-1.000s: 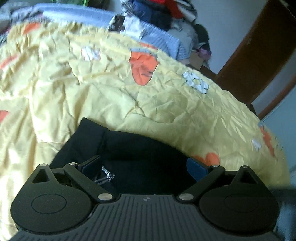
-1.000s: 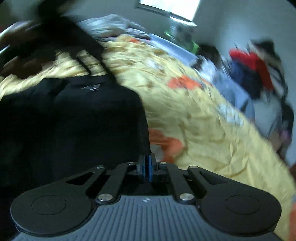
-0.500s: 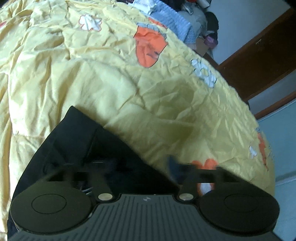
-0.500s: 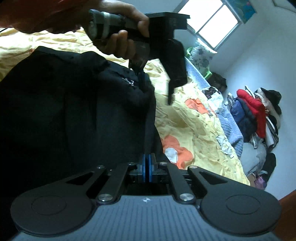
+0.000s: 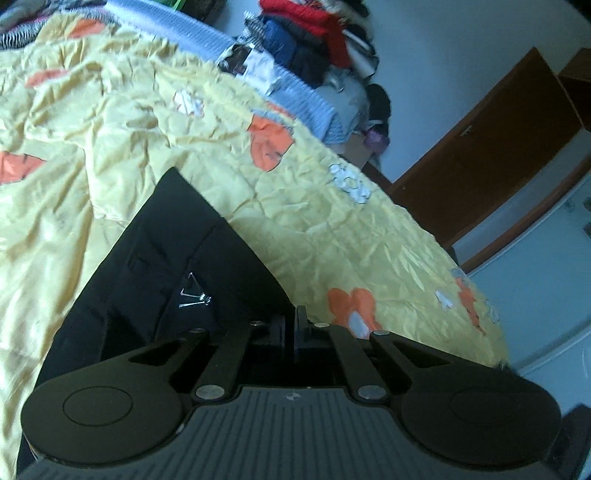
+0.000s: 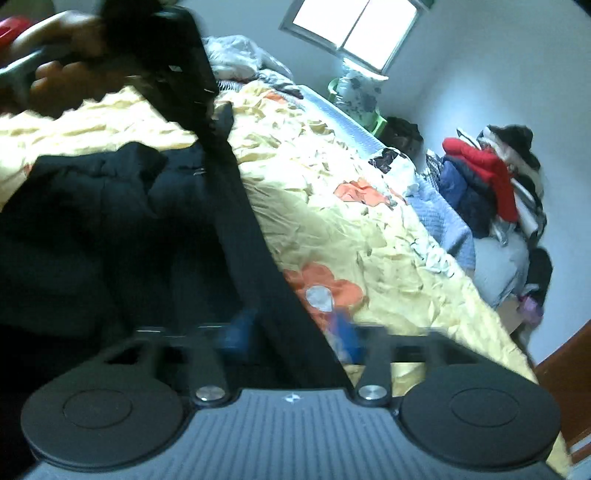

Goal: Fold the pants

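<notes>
Two views, and each hides something. In the right wrist view the right tongs [image 6: 291,332] are smeared by motion; their blue pads [image 6: 345,338] stand wide apart, having just been opening, with a taut strip of the black fabric pants [image 6: 110,229] running between them, not pinched. The person's hand [image 6: 62,81] at the upper left is blurred, and the tool it holds is hard to make out.

The left wrist view shows the left tongs [image 5: 300,325] with jaws just closed fully; whether cloth is caught between them I cannot tell. It alone shows a small silver logo [image 5: 194,293] on the pants [image 5: 177,258].

The pants lie on a bed under a crumpled yellow flowered quilt [image 5: 314,206]. A heap of clothes [image 6: 487,177] sits by the pale wall, a bright window [image 6: 354,29] above, a brown wooden door [image 5: 491,147] beside.
</notes>
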Tool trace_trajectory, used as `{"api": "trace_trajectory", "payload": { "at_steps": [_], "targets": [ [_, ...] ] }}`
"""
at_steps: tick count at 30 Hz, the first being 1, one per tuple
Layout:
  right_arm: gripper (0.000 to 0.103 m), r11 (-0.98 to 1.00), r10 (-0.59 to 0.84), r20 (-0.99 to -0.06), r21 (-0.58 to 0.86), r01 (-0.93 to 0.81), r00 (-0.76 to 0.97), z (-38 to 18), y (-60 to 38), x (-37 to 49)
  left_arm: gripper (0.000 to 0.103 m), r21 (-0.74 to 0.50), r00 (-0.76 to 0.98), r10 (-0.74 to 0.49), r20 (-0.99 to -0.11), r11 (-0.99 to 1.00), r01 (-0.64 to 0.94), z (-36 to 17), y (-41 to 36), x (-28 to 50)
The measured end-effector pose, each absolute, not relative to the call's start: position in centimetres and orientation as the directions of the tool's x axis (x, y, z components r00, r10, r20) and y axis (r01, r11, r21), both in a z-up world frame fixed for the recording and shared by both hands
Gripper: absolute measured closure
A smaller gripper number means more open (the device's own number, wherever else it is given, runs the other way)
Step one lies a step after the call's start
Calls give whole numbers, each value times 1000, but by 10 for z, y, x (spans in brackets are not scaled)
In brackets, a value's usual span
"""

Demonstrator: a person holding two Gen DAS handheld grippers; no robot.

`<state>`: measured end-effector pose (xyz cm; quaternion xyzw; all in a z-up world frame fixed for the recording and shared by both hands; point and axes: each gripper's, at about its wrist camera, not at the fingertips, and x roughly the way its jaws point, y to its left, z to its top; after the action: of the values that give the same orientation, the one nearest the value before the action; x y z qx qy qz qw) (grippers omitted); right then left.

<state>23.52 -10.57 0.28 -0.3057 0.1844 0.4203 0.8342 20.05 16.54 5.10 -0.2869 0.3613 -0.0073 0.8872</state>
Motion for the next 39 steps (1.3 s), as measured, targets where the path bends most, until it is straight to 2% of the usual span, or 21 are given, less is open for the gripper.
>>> {"api": "trace_trajectory", "payload": {
  "at_steps": [4, 5, 6, 8, 9, 14, 22, 33, 39],
  "targets": [
    [21, 445, 532, -572, -438, -781, 624, -8, -93, 220, 99, -511, 752, -210, -625, 838, -191, 53, 163, 184],
    [28, 448, 513, -581, -447, -774, 632, -12, -92, 220, 99, -521, 755, -213, -620, 831, -194, 53, 163, 181],
    [37, 453, 487, -592, -457, -766, 641, -18, -89, 221, 99, -531, 758, -216, -616, 824, -197, 52, 164, 178],
    [87, 495, 429, -598, -472, -730, 677, -27, -86, 225, 99, -552, 768, -227, -598, 812, -190, 54, 164, 167],
    [94, 526, 411, -591, -467, -711, 694, -30, -91, 225, 99, -556, 770, -231, -595, 810, -186, 55, 164, 162],
    [96, 539, 447, -561, -453, -710, 697, -16, -100, 179, 99, -557, 777, -236, -584, 812, -172, 53, 170, 119],
    [97, 439, 518, -618, -401, -804, 591, -14, -95, 94, 99, -510, 743, -207, -637, 836, -205, 29, 176, 55],
    [98, 469, 498, -660, -341, -815, 563, -27, -105, 67, 100, -517, 688, -247, -682, 828, -216, 5, 169, 9],
    [98, 488, 507, -660, -310, -816, 555, -29, -111, 58, 100, -472, 684, -215, -697, 856, -212, 1, 162, 5]
  ]
}}
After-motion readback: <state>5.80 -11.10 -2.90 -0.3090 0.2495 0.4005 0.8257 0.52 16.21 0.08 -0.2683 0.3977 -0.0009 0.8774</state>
